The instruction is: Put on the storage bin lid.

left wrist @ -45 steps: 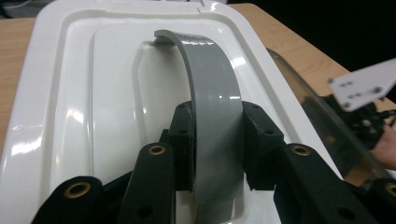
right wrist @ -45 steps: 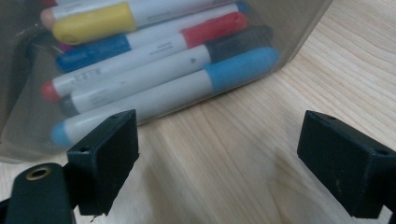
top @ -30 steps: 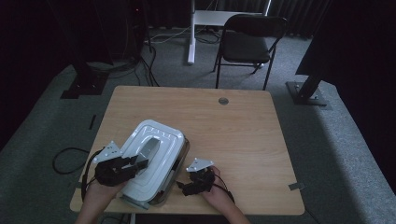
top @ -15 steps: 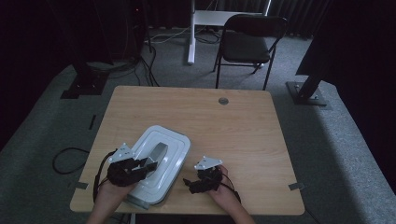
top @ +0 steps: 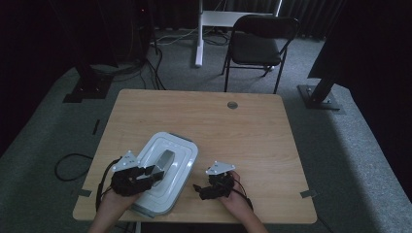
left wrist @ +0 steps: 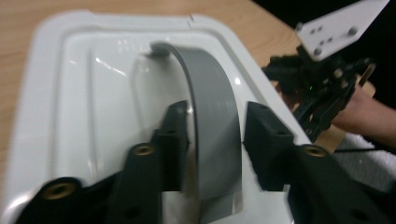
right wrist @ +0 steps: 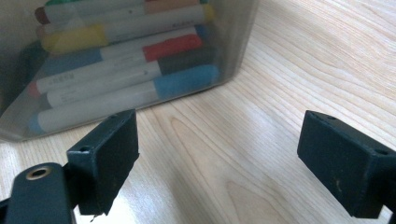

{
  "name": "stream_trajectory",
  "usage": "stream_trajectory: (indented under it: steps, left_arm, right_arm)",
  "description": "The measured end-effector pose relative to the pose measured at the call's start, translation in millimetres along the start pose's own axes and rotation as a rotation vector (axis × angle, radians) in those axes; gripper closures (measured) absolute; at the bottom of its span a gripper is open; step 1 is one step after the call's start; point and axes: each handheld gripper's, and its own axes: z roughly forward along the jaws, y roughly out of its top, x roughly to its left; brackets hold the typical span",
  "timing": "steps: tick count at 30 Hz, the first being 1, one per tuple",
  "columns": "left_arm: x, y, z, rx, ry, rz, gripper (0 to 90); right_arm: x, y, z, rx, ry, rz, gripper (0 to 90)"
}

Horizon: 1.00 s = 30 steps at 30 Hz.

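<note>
Wooden table: left tool straddles grey handle, contact unclear; right tool wide.

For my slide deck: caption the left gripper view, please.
Left gripper's open black jaws straddle the arched grey handle of a white plastic box lid.

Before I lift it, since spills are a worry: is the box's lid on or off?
On. The white lid covers the box, with its grey handle between the left gripper's jaws.
</note>
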Motion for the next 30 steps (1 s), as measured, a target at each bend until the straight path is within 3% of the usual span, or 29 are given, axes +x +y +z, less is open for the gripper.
stream_trajectory:
  steps: [4,5,9,12,17,19,22,24,30]
  left_arm:
    - [8.0,-0.8,-14.4,-0.047,0.022,-0.012,50.1]
    - [16.7,-3.3,-24.2,-0.072,0.058,-0.018,47.1]
    - [35.9,-11.4,-38.1,-0.107,0.068,-0.023,33.5]
    - [49.1,-17.2,-41.0,-0.129,0.122,-0.029,27.7]
    - [76.5,-25.6,-39.5,-0.179,0.156,-0.105,11.9]
    - [86.8,-29.5,-35.3,-0.169,0.162,-0.128,0.5]
    - [97.9,-37.0,-28.5,-0.145,0.214,-0.144,0.4]
    - [103.4,-42.4,-25.1,-0.148,0.212,-0.161,0.4]
    - [116.8,-58.0,-11.9,-0.181,0.316,-0.133,0.5]
  right_arm:
    - [-3.3,0.0,-2.7,0.004,-0.009,0.003,12.4]
    - [-6.6,0.1,-5.8,-0.004,-0.014,0.009,12.4]
    - [-12.4,0.4,-9.8,-0.02,-0.02,0.032,12.4]
    - [-15.8,0.5,-11.4,-0.02,-0.027,0.04,12.4]
    - [-16.8,0.4,-13.1,-0.013,-0.031,0.033,12.4]
    - [-17.2,0.1,-13.0,-0.013,-0.03,0.036,12.4]
    - [-17.5,-0.2,-13.1,-0.016,-0.032,0.041,12.4]
    - [-17.2,-0.1,-13.6,-0.023,-0.035,0.043,12.4]
    - [-16.2,-0.2,-12.2,-0.026,-0.029,0.061,12.4]
